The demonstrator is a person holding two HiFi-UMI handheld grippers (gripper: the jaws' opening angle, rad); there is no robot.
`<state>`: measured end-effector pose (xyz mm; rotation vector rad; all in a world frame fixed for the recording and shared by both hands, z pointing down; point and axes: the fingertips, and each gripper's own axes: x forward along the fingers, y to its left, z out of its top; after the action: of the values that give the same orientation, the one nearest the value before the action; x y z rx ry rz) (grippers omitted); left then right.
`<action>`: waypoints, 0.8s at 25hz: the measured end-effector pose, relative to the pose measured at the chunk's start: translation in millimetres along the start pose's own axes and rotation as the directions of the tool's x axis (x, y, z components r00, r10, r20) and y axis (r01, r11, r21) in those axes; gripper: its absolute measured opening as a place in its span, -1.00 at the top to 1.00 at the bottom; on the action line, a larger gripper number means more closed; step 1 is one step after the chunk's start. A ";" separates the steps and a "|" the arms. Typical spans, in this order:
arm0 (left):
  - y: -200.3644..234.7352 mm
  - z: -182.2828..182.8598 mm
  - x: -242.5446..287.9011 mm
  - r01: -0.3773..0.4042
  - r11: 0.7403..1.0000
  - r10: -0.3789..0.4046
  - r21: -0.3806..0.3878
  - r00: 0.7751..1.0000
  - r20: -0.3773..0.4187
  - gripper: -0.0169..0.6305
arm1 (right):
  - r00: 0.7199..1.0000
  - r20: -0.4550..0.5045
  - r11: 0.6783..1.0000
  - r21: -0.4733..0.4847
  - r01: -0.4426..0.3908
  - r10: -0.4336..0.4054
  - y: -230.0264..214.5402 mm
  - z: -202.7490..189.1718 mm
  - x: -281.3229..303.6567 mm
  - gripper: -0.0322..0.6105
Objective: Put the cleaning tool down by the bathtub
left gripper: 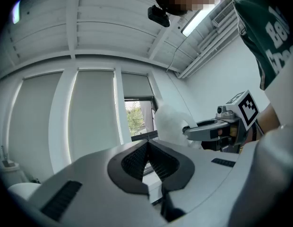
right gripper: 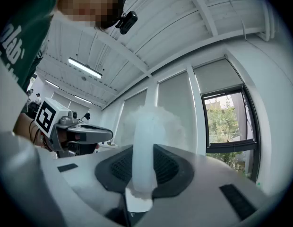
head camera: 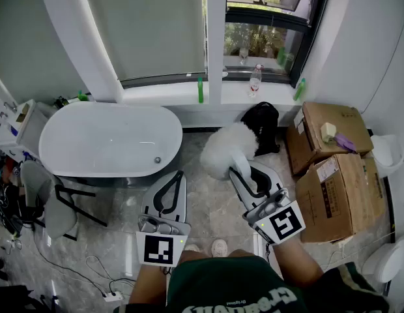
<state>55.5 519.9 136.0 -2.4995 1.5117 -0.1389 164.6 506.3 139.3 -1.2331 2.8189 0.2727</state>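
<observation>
Daylight from the window [head camera: 267,41] lights the head view brightly and evenly with only faint shadows, a ceiling strip lamp [right gripper: 84,68] glares white, both gripper views bend and darken to black at their edges, and the cleaning tool [right gripper: 144,145] near the lens looks soft.

The person wears a dark green T-shirt [head camera: 221,285], short-sleeved, with white lettering across the chest and on the sleeve. A pale shoe [head camera: 218,247] shows at 12 o'clock from the shirt's hem. A small black camera [left gripper: 159,16] sits at the head. The left gripper [head camera: 178,175] and right gripper [head camera: 236,169] are alike. Each is a light grey plastic shell with 2 jaws lined in black ribbed pads and black textured strips on the flanks. At the 6 o'clock end of each is a white cube [head camera: 159,249] bearing a black square marker.
</observation>
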 end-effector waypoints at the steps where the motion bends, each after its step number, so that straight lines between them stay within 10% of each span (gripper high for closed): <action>1: -0.6 0.2 1.6 0.001 1.000 -0.001 0.001 1.000 0.001 0.93 | 1.000 0.000 1.000 0.000 -0.002 0.002 -0.5 -0.8 0.2 0.61; 20: -5.8 3.0 18.4 -0.032 0.999 0.032 -0.007 0.999 -0.007 0.93 | 1.000 0.015 1.000 0.009 -0.022 0.022 -7.5 -0.5 -1.3 0.61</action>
<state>69.6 506.6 133.9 -2.4814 1.5575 -0.1373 171.0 502.1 138.9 -1.1935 2.8200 0.2688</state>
